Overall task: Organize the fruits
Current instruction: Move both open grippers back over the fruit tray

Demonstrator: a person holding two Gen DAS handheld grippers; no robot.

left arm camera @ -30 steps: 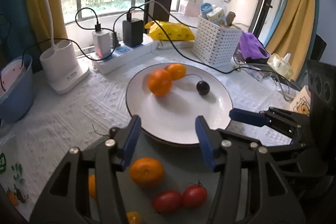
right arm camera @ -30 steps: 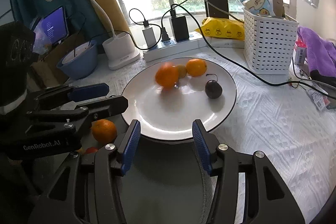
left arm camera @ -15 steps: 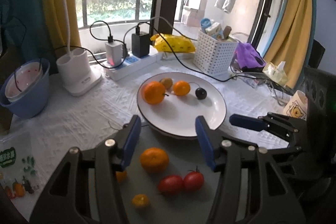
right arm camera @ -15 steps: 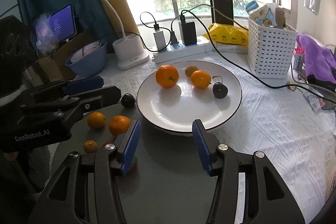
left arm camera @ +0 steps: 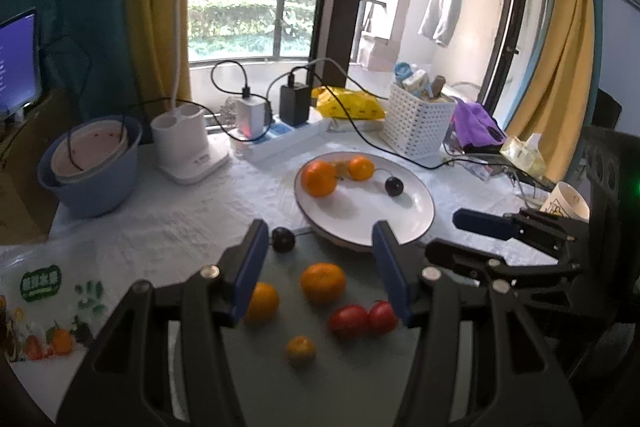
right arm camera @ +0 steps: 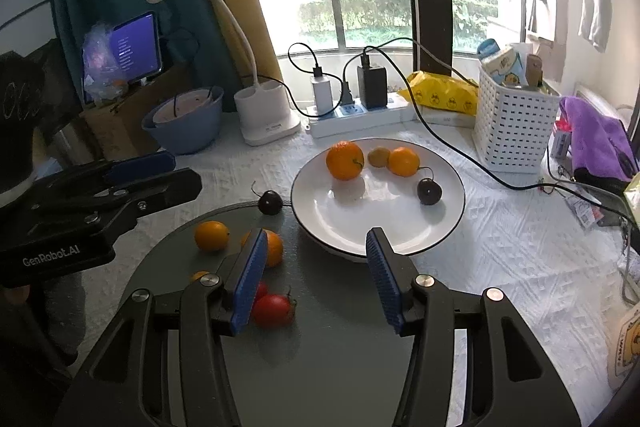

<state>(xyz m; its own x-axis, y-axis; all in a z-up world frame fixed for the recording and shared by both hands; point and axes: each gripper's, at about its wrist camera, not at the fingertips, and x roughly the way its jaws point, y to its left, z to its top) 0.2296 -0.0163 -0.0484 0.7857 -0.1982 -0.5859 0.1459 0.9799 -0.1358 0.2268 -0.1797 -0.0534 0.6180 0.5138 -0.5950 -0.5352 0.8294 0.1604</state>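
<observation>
A white plate [right arm camera: 400, 227] holds two oranges [right arm camera: 345, 161] [right arm camera: 404, 161], a small brownish fruit [right arm camera: 378, 157] and a dark cherry [right arm camera: 429, 191]. Another cherry [right arm camera: 270, 202] lies just left of the plate. On the round grey mat [left arm camera: 352, 367] lie two oranges [left arm camera: 323, 281] [left arm camera: 262, 301], a small orange fruit [left arm camera: 300, 349] and two tomatoes [left arm camera: 348, 319]. My left gripper [left arm camera: 319, 243] hangs open above the mat's fruit, holding nothing. My right gripper [right arm camera: 316, 233] is open and empty over the plate's near rim. In the right wrist view its left finger hides part of one orange [right arm camera: 274, 247].
A white desk lamp [left arm camera: 188, 155], blue bowl [left arm camera: 92, 183], power strip with chargers [right arm camera: 360, 111] and white basket [right arm camera: 512, 131] line the back. A black cable [right arm camera: 480, 167] runs right of the plate. A purple cloth [right arm camera: 596, 135] lies at right, a printed fruit bag [left arm camera: 40, 307] at left.
Both grippers have drawn back from the plate and risen. The plate looks smaller and farther, and more of the grey mat and its fruit has come into view. Both stay open.
</observation>
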